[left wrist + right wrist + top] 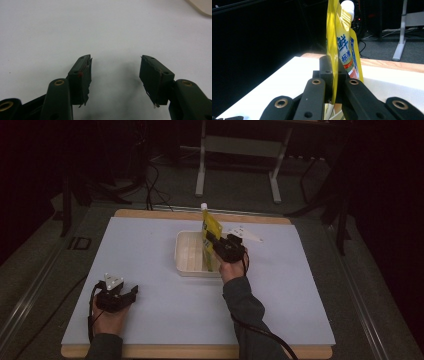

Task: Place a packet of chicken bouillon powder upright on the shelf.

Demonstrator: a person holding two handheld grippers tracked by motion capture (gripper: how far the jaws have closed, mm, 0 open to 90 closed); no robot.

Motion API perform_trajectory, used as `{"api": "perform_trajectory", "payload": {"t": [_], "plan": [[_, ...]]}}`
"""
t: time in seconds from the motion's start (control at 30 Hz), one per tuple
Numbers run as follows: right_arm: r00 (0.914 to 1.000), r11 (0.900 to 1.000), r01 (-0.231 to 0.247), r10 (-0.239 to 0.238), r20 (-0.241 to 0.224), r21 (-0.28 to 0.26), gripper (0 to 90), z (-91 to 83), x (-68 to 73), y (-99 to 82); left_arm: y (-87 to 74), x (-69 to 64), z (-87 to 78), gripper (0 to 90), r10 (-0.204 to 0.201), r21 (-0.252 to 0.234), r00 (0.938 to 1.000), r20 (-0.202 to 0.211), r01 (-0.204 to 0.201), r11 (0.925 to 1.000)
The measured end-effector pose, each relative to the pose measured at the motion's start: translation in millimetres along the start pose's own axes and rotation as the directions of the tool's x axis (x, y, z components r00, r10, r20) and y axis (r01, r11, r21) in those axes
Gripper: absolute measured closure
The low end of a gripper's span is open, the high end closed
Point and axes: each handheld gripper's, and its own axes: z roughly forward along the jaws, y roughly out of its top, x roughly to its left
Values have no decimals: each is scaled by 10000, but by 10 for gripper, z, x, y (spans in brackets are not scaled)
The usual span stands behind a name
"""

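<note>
Pouch (344, 47) base hidden in tray (186, 251) | right gripper (334, 82) clamps it (upright) | left gripper (115, 75) agape, empty

A wooden table (150, 214) carries a pale sheet (150, 250) that covers nearly all of it — bare wood shows along the far and near edges. A white tub (187, 251) sits directly on the sheet, a little toward the far edge, near the middle.
</note>
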Motion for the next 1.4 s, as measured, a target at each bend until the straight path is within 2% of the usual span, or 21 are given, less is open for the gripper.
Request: {"api": "perform_trajectory", "payload": {"t": [0.23,0.57,0.8,1.03,1.1,1.23,1.27,1.4], "plan": [[9999,9999,102,-102,40,54,900,-38,13,-43,1,0,1,424,27,29,10000,-2,-27,10000],[9997,9986,210,-217,138,480,900,-109,-80,-123,1,-5,3,423,23,37,10000,-23,-23,10000],[9982,9928,543,-569,212,1071,897,-118,-72,-72,1,-5,2,423,19,36,10000,-28,-19,10000],[9985,9848,425,-477,267,1681,894,-117,-99,-32,1,-7,4,423,30,39,10000,-44,-30,10000],[9982,9848,388,-460,386,1694,895,-121,-102,-29,1,-6,4,423,32,41,10000,-39,-31,10000],[9981,9839,-605,581,191,1681,898,-133,-166,-39,2,-7,5,423,51,71,10000,-46,-51,10000],[9955,9819,-941,942,78,1640,898,-133,-183,-42,2,-7,6,423,49,71,10000,-46,-49,10000],[9871,9752,-1551,1593,-140,1579,898,-128,-203,-58,2,-5,7,423,29,94,10000,-47,-28,10000]]}}
